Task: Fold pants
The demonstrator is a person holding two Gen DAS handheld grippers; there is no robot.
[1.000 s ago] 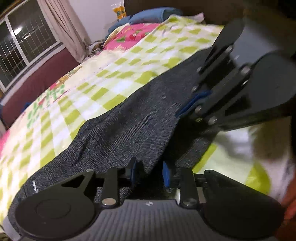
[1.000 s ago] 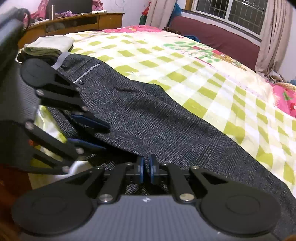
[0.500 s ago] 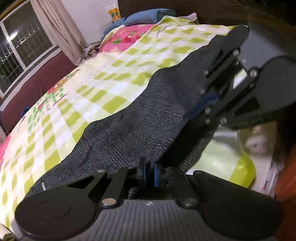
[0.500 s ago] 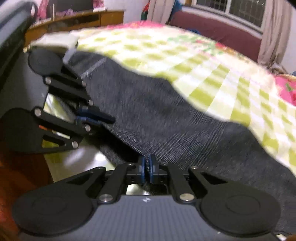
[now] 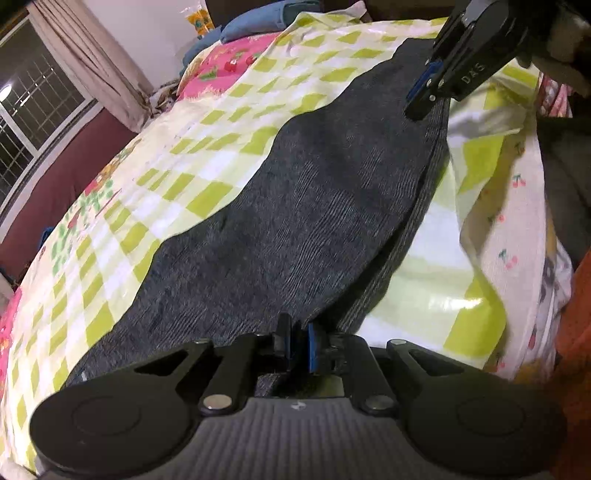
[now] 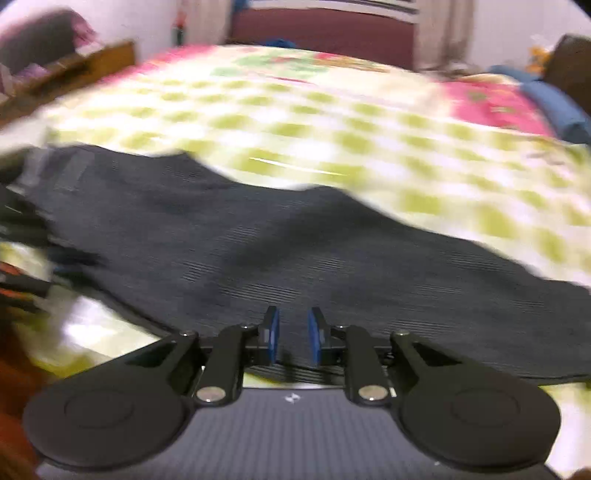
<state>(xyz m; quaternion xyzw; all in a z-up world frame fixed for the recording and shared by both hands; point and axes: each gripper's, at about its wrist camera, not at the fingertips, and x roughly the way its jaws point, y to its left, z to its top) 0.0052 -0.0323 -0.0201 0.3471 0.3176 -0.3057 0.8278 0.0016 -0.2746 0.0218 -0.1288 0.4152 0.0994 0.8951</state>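
left gripper point(image 5: 297, 345) sits at the near edge of the dark grey pants point(image 5: 295, 206), its blue pads drawn in to a narrow slot with a fold of the cloth running into it — clenched on the hem, as far as the view tells. right gripper point(image 6: 291, 338) has let go: its pads stand clearly apart, and the pants point(image 6: 295, 251) lie just beyond and under the tips, with nothing pinched between them. in the left wrist view the right gripper point(image 5: 430, 92) shows at the far end of the pants, tips down on the cloth.

the pants stretch in a long band across the checked bedspread point(image 5: 155, 192), close to its near edge, where the sheet drops away at the side. beyond the pants the bedspread runs wide and flat toward the curtain point(image 5: 85, 62) and the blue pillow point(image 5: 258, 22).

half a second ago the right pads were pressed together on the fabric — now they are parted and that view is blurred. the left slot looks much as it did, and the right gripper stands farther along the pants than before.
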